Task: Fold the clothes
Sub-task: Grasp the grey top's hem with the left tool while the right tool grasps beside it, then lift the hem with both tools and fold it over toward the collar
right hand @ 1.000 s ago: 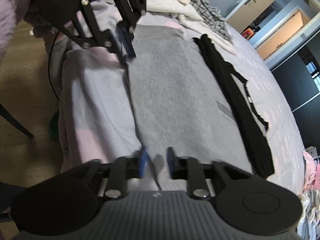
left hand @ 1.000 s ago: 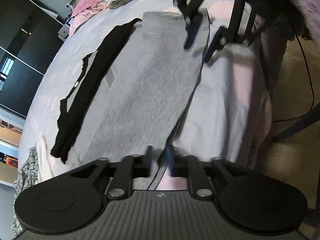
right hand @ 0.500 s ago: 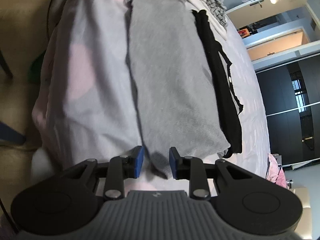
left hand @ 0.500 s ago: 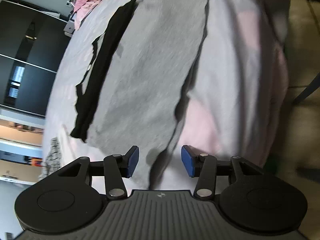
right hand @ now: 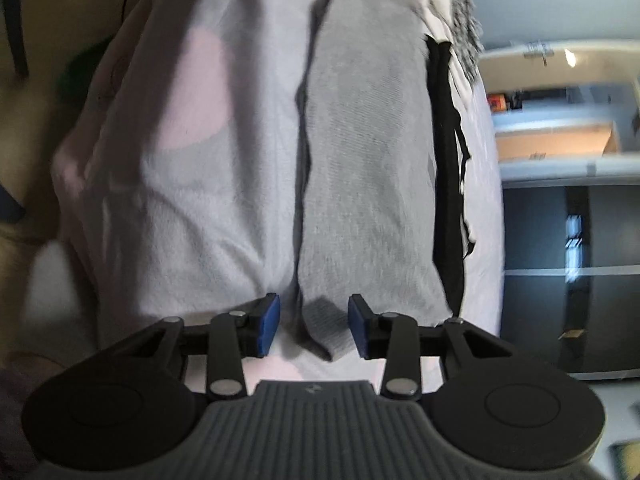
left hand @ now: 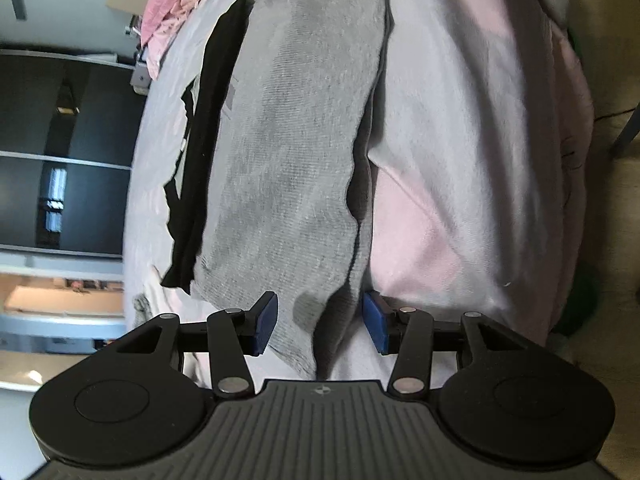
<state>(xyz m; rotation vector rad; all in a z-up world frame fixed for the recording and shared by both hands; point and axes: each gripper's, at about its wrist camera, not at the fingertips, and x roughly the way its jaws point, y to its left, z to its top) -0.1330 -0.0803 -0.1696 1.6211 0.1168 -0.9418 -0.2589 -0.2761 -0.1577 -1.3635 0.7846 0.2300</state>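
A grey knit garment lies folded lengthwise on the bed, with a black strip of cloth along its far side. My left gripper stands open over one end corner of it; the blue pads do not press the cloth between them. At the other end the grey garment reaches between the pads of my right gripper, whose jaws are opening and stand clear of the corner. The black strip runs along its right side there.
The pale lilac and pink bedsheet covers the bed, which drops off to a wooden floor. A pile of pink and light clothes lies at the far end. Dark wardrobe doors stand beyond the bed.
Both grippers were shut on the garment's end corners, lowered toward the bed and rolled; the left opened first, then the right. The grey garment now rests flat on the sheet.
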